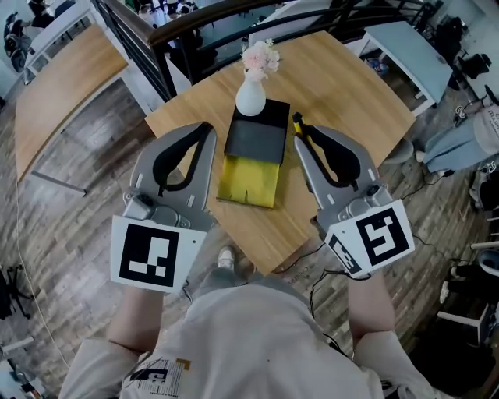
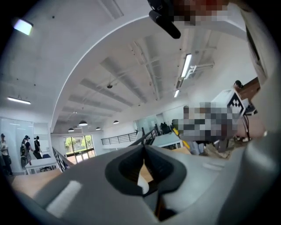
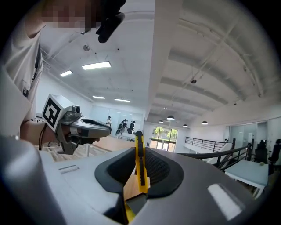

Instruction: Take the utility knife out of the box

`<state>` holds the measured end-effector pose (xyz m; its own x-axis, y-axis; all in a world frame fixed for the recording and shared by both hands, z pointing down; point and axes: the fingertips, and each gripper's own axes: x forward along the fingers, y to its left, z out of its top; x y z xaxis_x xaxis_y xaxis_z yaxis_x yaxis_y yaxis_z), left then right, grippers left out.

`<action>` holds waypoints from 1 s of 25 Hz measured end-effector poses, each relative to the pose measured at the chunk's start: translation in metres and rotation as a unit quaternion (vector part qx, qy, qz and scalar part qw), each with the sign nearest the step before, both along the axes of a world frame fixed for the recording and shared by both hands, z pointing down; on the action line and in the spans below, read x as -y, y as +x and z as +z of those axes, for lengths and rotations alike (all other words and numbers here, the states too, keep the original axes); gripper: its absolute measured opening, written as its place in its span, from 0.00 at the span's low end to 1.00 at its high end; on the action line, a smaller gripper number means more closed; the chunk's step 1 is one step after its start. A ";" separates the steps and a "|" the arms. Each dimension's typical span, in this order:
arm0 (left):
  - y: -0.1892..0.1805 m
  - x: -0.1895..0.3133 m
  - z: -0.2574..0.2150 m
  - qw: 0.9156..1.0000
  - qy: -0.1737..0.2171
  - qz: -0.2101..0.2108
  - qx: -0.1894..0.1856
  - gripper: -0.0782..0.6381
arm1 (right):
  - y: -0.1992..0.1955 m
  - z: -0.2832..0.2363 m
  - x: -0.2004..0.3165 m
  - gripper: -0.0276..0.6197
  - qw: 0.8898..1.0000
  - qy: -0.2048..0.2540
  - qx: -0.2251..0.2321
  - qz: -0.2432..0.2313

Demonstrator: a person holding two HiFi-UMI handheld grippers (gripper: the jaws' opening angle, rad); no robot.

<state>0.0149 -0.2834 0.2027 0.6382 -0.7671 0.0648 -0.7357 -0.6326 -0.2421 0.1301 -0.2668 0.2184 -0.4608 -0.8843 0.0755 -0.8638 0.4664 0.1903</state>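
Note:
Both grippers are held up close to the head camera, high above the round wooden table point(image 1: 343, 86). My right gripper point(image 1: 299, 140) is shut on a yellow utility knife point(image 1: 297, 122) whose tip pokes out past the fingertips. In the right gripper view the knife point(image 3: 140, 165) stands on edge between the jaws of that gripper point(image 3: 139, 149). My left gripper point(image 1: 207, 127) is shut with nothing in it, its jaws meeting at the tips point(image 2: 144, 148). Below on the table lies the open box: a black lid point(image 1: 257, 132) and a yellow tray point(image 1: 249, 183).
A white vase point(image 1: 250, 98) of pale flowers stands on the far end of the black lid. A black railing point(image 1: 203, 23) runs behind the table. A long wooden table point(image 1: 62, 86) is at the left and a grey table point(image 1: 405, 51) at the upper right.

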 end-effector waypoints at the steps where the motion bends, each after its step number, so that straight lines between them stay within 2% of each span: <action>1: 0.002 -0.005 -0.007 1.000 0.007 0.003 -0.002 0.11 | 0.005 -0.007 -0.006 0.15 1.000 0.007 0.004 0.005; 8: 0.002 -0.027 -0.043 0.999 0.044 0.016 -0.015 0.11 | 0.031 -0.046 -0.045 0.15 0.997 0.049 0.036 0.041; 14: 0.008 -0.047 -0.048 0.997 0.066 0.031 -0.018 0.11 | 0.043 -0.044 -0.069 0.15 0.996 0.060 0.034 0.055; 18: 0.011 -0.046 -0.039 0.998 0.052 0.032 -0.016 0.11 | 0.050 -0.035 -0.069 0.15 0.995 0.048 0.051 0.066; 21: 0.015 -0.048 -0.024 0.999 0.030 0.036 0.001 0.11 | 0.053 -0.027 -0.072 0.15 0.995 0.037 0.061 0.069; 25: 0.020 -0.050 -0.012 0.999 0.004 0.043 0.014 0.11 | 0.058 -0.018 -0.072 0.15 0.996 0.016 0.050 0.067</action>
